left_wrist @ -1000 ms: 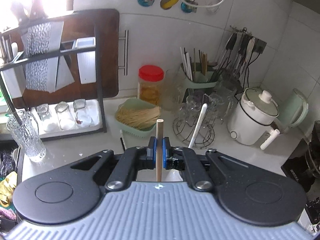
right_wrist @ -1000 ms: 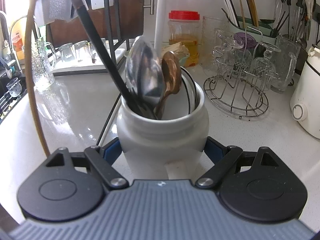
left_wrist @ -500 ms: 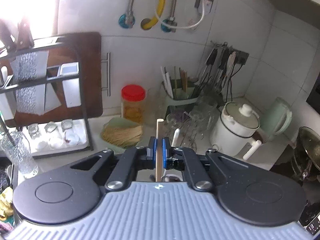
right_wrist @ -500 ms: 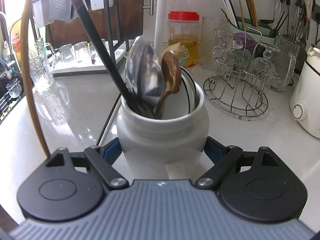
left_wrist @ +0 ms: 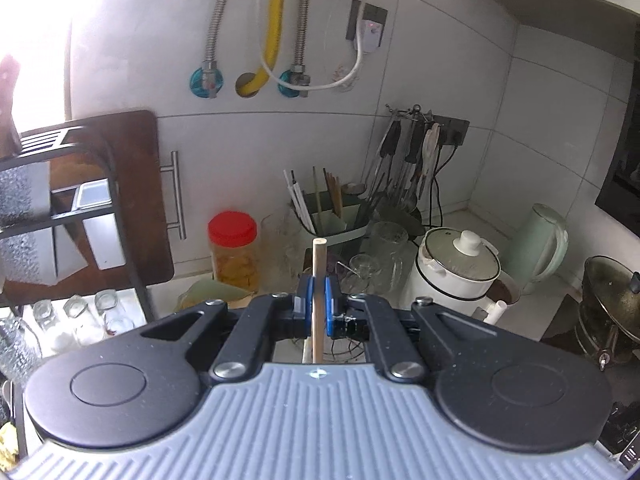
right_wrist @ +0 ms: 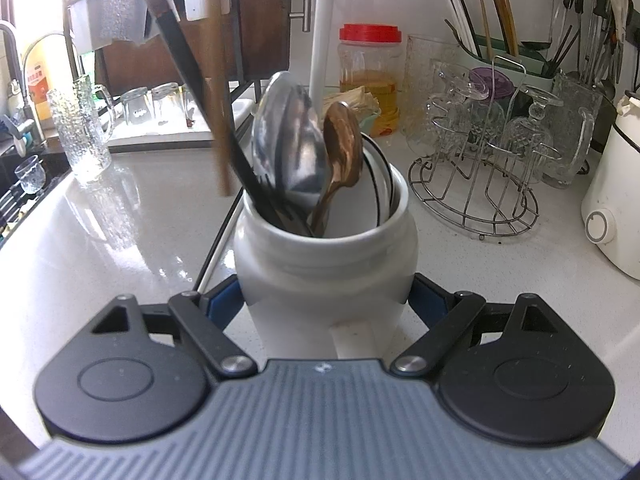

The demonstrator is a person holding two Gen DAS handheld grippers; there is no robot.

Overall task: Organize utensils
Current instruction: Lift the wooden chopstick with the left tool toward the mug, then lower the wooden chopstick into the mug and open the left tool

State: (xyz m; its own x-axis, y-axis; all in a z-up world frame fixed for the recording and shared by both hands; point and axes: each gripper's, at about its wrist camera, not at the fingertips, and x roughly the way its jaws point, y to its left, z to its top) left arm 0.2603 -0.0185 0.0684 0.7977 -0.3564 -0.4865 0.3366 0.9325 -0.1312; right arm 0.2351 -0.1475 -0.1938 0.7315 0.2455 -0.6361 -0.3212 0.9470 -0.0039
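Observation:
My left gripper (left_wrist: 319,304) is shut on a thin, pale wooden stick (left_wrist: 319,272) that stands upright between its blue pads, above the counter. In the right wrist view the stick's lower part (right_wrist: 220,120) shows blurred, its end hanging just left of the jar's rim. My right gripper (right_wrist: 326,300) is shut on a white ceramic jar (right_wrist: 324,252) standing on the counter. The jar holds a black-handled utensil (right_wrist: 188,68), a steel ladle (right_wrist: 286,136), a brown spoon (right_wrist: 340,148) and a white handle (right_wrist: 322,40).
Behind the jar stand a wire rack of glasses (right_wrist: 476,160), a red-lidded jar (right_wrist: 370,68) and a green chopstick holder (left_wrist: 332,216). A white cooker (left_wrist: 456,276) and kettle (left_wrist: 536,248) sit right. A glass mug (right_wrist: 86,128) and dish rack (right_wrist: 140,104) stand left.
The left gripper has risen with the stick, so more wall and pipes show. In the right view the stick swung from the left edge toward the jar. The right gripper and jar kept still.

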